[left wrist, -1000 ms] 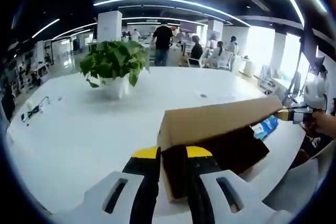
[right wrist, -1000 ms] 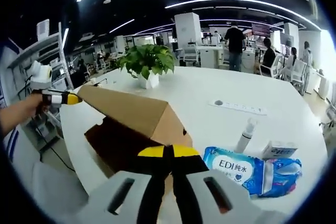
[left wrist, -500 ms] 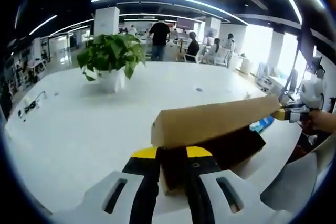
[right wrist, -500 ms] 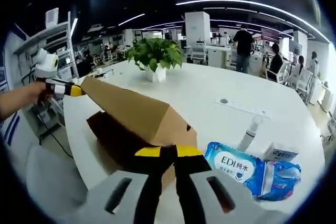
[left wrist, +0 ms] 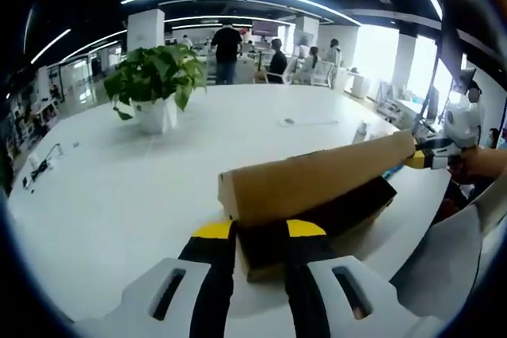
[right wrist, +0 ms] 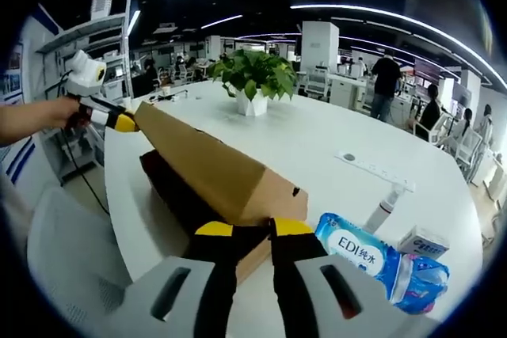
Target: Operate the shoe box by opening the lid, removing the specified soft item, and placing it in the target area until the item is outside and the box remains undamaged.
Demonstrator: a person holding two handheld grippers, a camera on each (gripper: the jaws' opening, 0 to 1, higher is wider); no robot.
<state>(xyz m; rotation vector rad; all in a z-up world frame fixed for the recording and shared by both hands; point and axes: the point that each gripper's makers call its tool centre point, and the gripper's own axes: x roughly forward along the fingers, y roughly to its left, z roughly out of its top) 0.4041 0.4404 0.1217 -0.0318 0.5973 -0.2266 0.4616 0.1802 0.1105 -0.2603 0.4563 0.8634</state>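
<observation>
The brown cardboard shoe box (left wrist: 265,263) lies at the table's near edge, its dark inside (left wrist: 341,207) showing under a raised, slanted lid (left wrist: 317,180). My left gripper (left wrist: 260,231) is shut on one end of the lid. My right gripper (left wrist: 420,160) pinches the far end, held by a hand. From the right gripper view, the lid (right wrist: 214,168) runs from my right gripper (right wrist: 253,229) up to the left gripper (right wrist: 123,122). A blue soft pack of wet wipes (right wrist: 372,259) lies on the table beside the box (right wrist: 253,259).
A potted plant (left wrist: 154,77) stands mid-table on the white table (left wrist: 119,187). A spray bottle (right wrist: 380,207), a small carton (right wrist: 424,241) and a power strip (right wrist: 372,170) sit near the wipes. A white chair (right wrist: 71,259) is by the table edge. People stand far behind.
The lid has come lower over the box, so less of the dark inside shows. Both views have shifted with the hands; both grippers keep their hold on the lid ends.
</observation>
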